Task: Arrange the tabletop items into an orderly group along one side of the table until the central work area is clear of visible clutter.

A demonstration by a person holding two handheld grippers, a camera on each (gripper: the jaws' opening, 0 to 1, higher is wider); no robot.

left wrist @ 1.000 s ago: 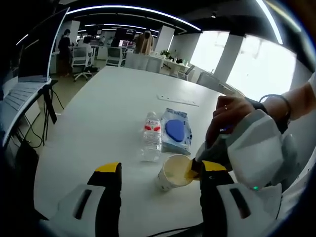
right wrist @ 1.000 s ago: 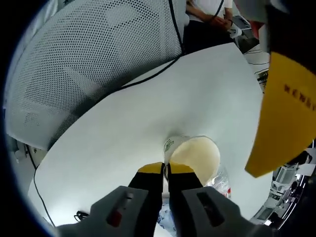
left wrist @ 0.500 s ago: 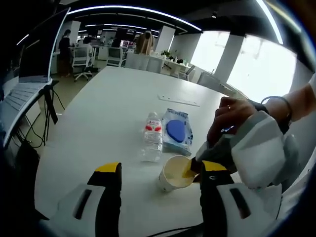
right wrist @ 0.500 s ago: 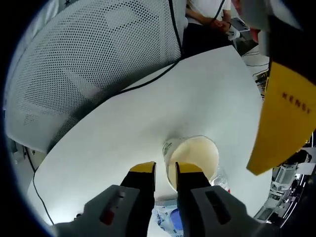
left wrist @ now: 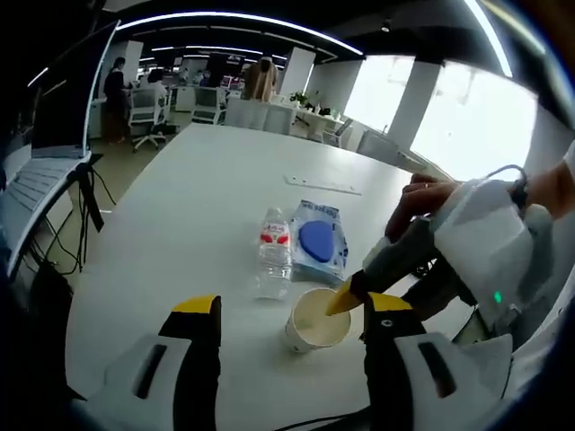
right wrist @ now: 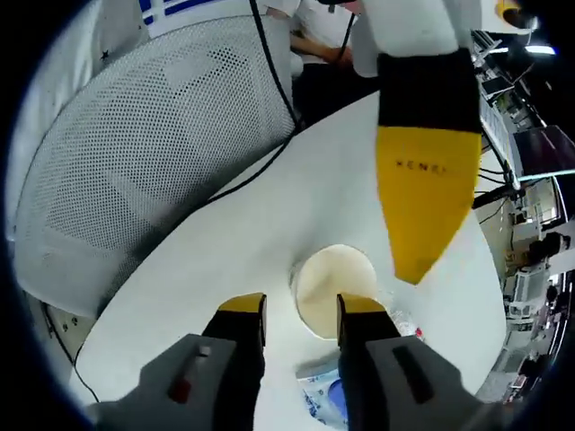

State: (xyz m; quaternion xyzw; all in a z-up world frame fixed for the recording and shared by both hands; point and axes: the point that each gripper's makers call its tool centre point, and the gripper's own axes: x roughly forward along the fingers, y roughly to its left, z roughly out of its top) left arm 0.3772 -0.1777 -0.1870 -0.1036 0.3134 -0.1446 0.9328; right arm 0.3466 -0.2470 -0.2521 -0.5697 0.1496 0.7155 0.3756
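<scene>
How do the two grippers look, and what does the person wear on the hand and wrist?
The left gripper has a pale grey body and black jaws with yellow tips. The right gripper is built the same; in the left gripper view its white housing carries a small green light. One yellow jaw bears small dark lettering, too small to read. The hand has a dark band and a thin cord at the wrist.

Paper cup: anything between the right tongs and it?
Nothing visible. The right tongs are open just off the rim of the paper cup, with bare table around it. The bottle and blue pack lie beyond.
</scene>
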